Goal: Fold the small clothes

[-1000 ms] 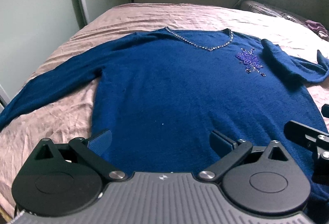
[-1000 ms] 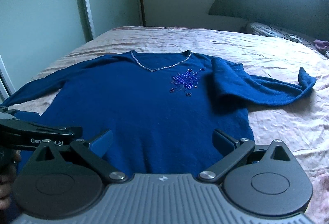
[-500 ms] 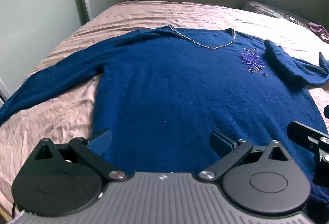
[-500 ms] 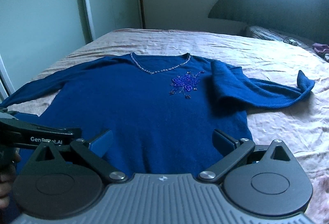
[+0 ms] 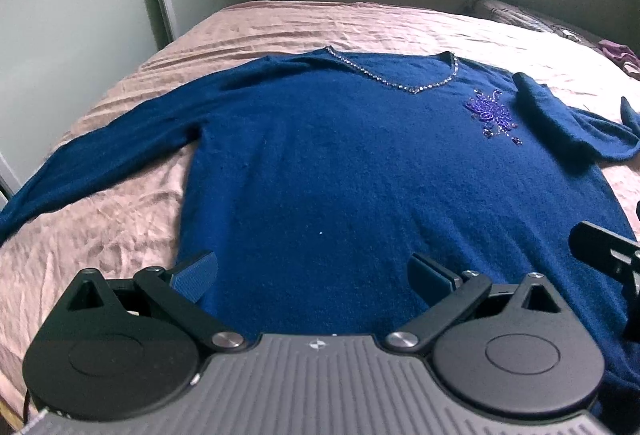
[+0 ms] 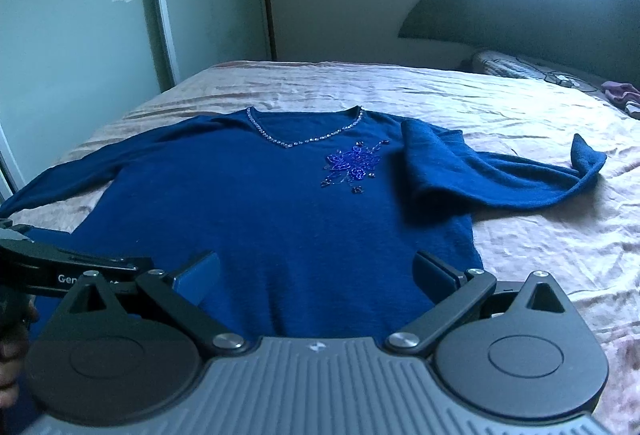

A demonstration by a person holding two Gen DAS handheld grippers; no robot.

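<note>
Two grippers (image 5: 312, 269) (image 6: 316, 271) agape, poised above sweater (image 6: 256, 203)

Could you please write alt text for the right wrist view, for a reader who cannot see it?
A blue sweater lies face up on a pink bedspread, its right-hand sleeve partly bunched. The open right gripper hovers at the hem, with the left gripper at the frame's left edge.
</note>
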